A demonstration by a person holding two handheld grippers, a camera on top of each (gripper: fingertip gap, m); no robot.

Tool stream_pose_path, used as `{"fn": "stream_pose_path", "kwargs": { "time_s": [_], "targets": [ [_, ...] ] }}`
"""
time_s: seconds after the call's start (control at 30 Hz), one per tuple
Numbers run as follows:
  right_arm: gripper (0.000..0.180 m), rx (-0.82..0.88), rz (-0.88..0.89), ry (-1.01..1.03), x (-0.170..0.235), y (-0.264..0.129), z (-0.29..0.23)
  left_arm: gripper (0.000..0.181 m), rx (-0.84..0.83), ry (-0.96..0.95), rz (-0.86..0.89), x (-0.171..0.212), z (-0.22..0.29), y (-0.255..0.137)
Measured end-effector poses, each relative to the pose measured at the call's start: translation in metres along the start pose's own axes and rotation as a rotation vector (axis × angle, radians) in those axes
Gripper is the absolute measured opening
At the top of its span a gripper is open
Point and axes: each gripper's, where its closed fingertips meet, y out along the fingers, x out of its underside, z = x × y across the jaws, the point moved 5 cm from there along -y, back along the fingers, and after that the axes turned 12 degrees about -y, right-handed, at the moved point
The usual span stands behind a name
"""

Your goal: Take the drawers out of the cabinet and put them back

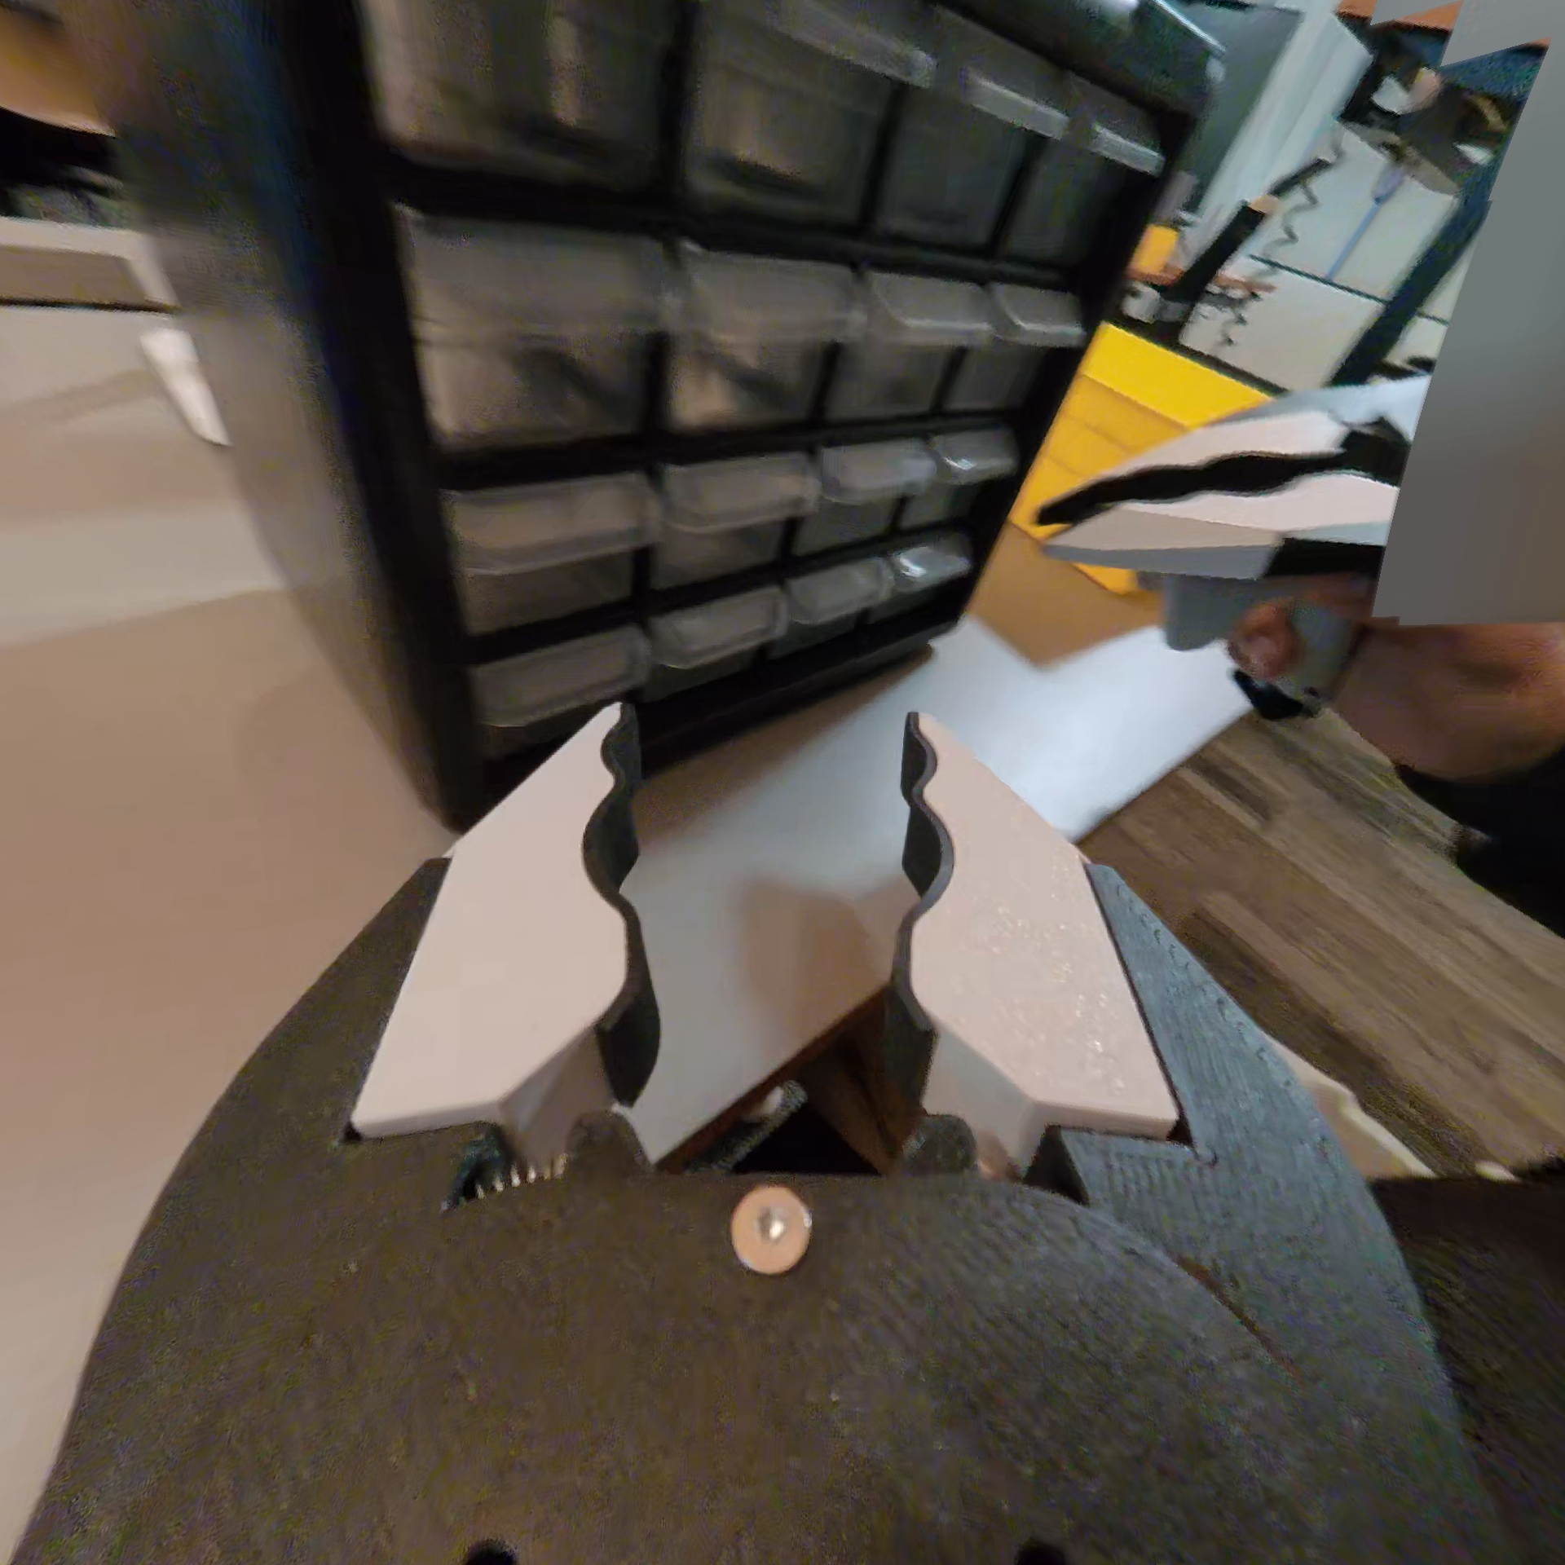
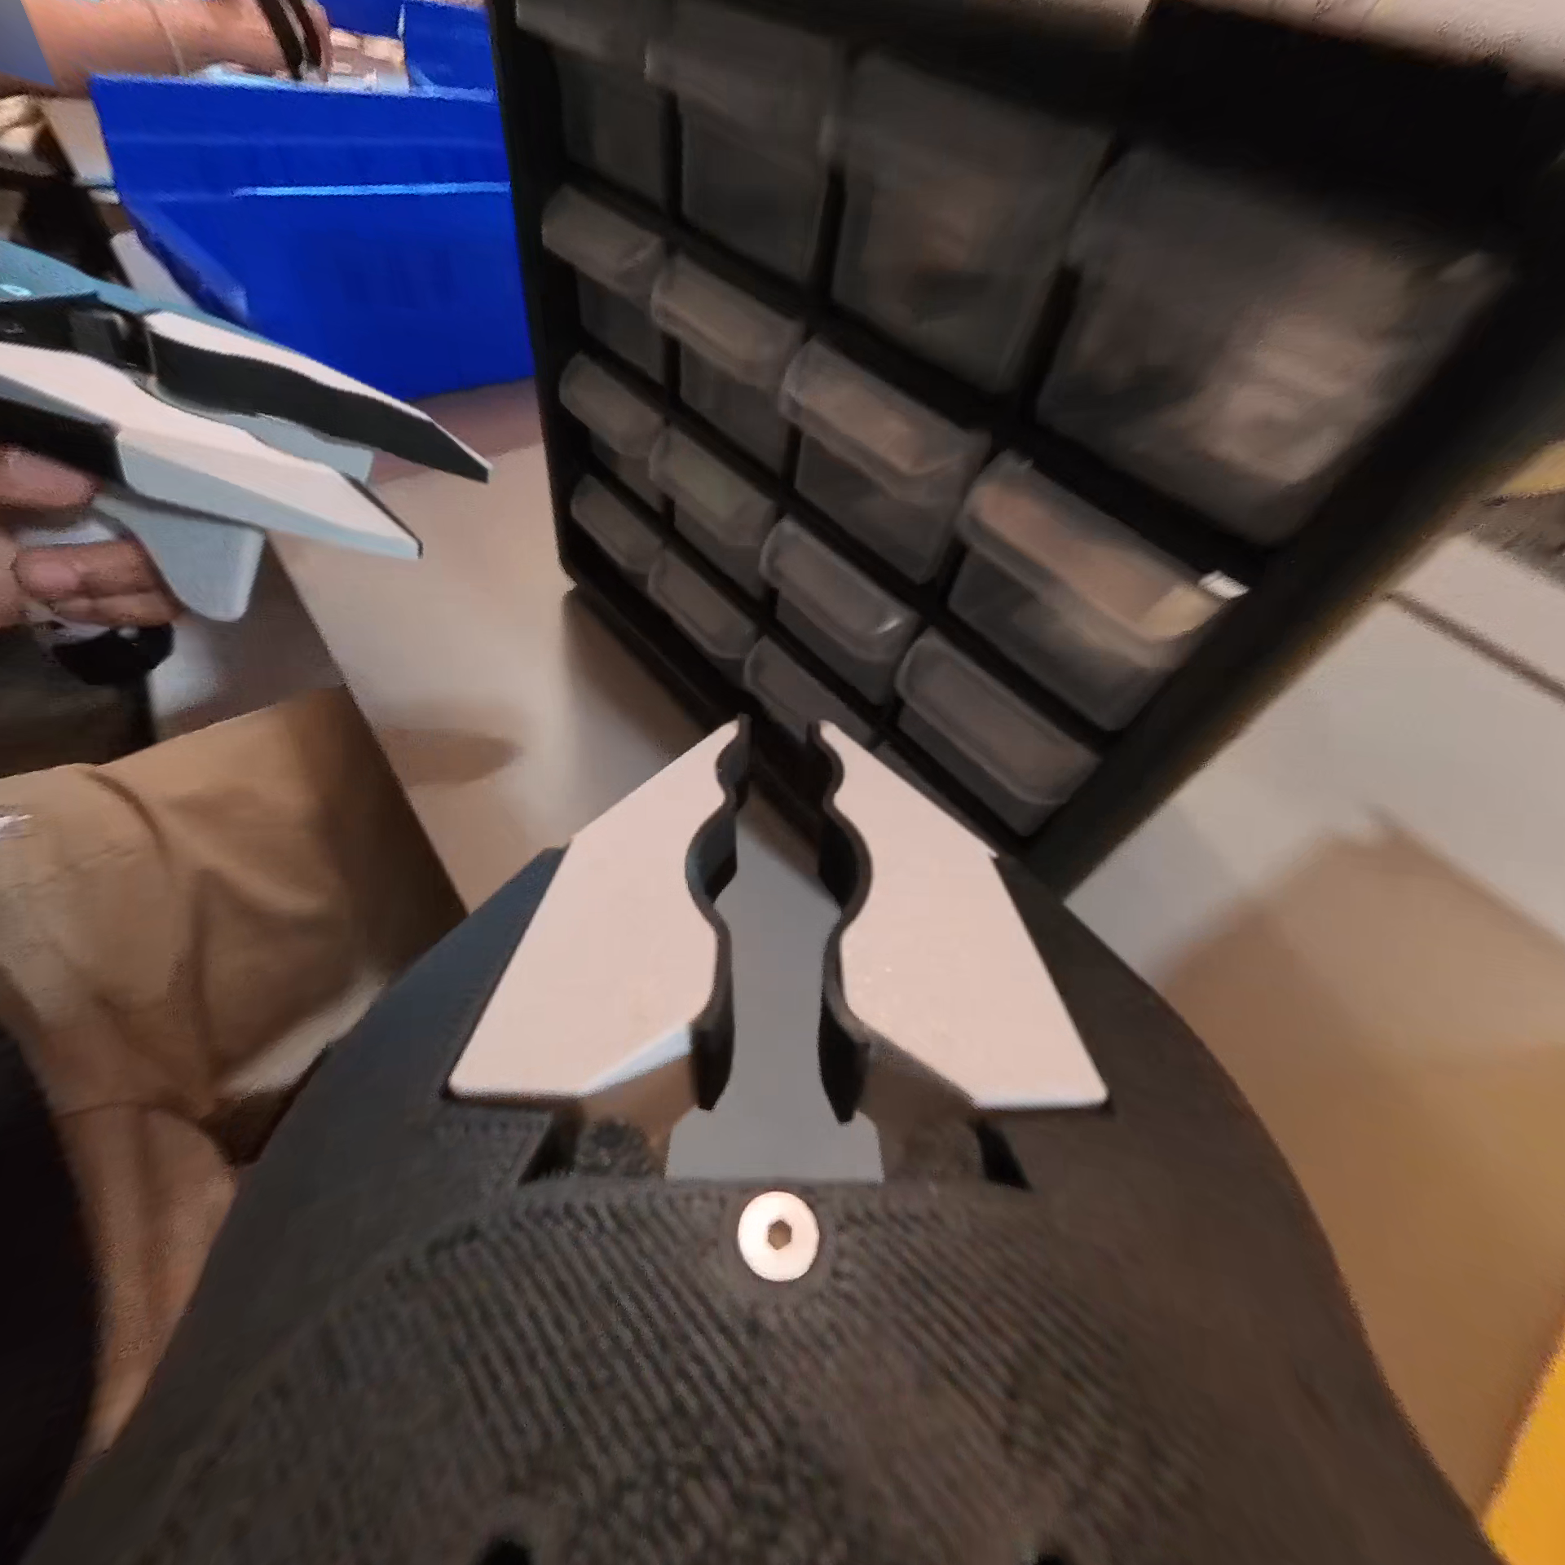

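A black cabinet (image 1: 677, 356) with several rows of clear plastic drawers (image 1: 542, 542) stands upright on the table; every drawer I can see sits in its slot. It also shows in the right wrist view (image 2: 931, 423). My left gripper (image 1: 769, 720) is open and empty, just in front of the cabinet's bottom row; it also shows in the right wrist view (image 2: 453, 512). My right gripper (image 2: 779, 727) is empty, its jaws a narrow gap apart, close to the bottom row of drawers (image 2: 982, 745). In the left wrist view it (image 1: 1047, 532) hovers right of the cabinet.
The cabinet stands on a pale table (image 1: 169, 677) with a white sheet (image 1: 974, 720) under its front. A blue bin (image 2: 322, 254) stands behind on the left, a yellow box (image 1: 1126, 406) behind on the right. Brown paper (image 2: 169, 889) and a wood-grain surface (image 1: 1270, 889) lie nearby.
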Motion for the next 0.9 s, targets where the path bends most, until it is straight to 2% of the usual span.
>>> {"fn": "stream_pose_path", "kwargs": {
  "time_s": [0.13,0.23,0.33,0.47,0.7,0.9],
  "targets": [
    [0.02,0.127,0.079,-0.093,-0.006,-0.014,0.012,0.07,-0.161,-0.012,0.114,-0.023,-0.032,-0.007],
    [0.028,0.207,0.077,-0.139,-0.003,-0.018,0.021,0.072,-0.274,0.041,0.137,-0.035,-0.053,-0.008],
    [0.039,0.243,0.074,-0.118,0.004,-0.02,0.03,0.075,-0.297,0.061,0.132,-0.042,-0.064,-0.002],
    [0.047,0.251,0.086,0.01,0.015,-0.022,0.044,0.072,-0.248,0.079,0.096,-0.043,-0.069,0.012],
    [0.046,0.248,0.066,0.183,0.034,-0.017,0.059,0.055,-0.164,0.103,0.059,-0.033,-0.063,0.022],
    [0.028,0.266,-0.005,0.155,0.04,-0.006,0.062,0.045,-0.144,0.095,0.069,-0.033,-0.063,0.02]
  ]
}}
